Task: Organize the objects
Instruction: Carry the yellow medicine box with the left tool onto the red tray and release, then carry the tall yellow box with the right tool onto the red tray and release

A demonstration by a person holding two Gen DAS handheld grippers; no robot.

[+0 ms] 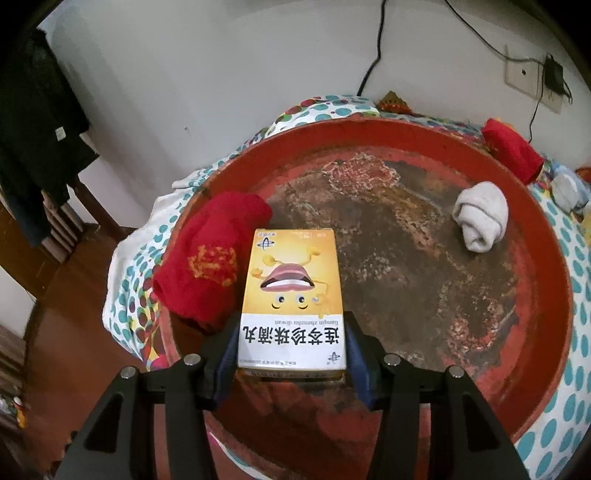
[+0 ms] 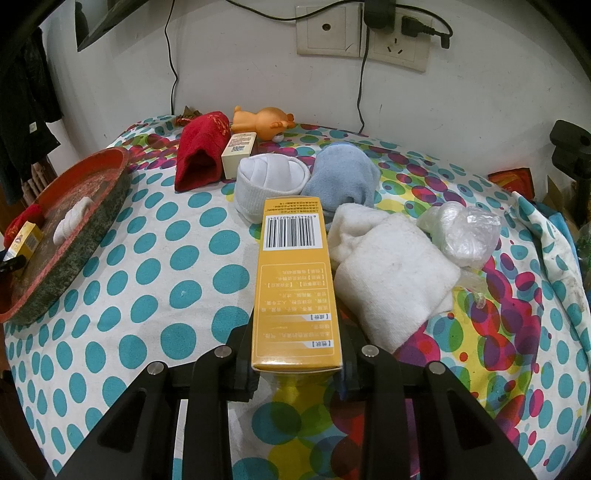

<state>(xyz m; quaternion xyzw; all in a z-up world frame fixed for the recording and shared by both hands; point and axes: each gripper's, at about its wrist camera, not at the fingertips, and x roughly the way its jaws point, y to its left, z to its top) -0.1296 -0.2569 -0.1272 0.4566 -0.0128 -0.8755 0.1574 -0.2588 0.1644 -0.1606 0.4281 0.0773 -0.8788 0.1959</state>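
Left tongs: pinching the near end of a yellow medicine box, holding it low over the red tray, likely for setting down beside the red sock
Right tongs: clamping an orange box centre frame, seemingly carrying it trayward
Tray: sitting at left of the right view, already collecting a white sock

A white wall carries 2 wall sockets with black cables hanging from them. Dark clothes hang at the left over a brown wooden floor. A dotted bedsheet covers the bed.
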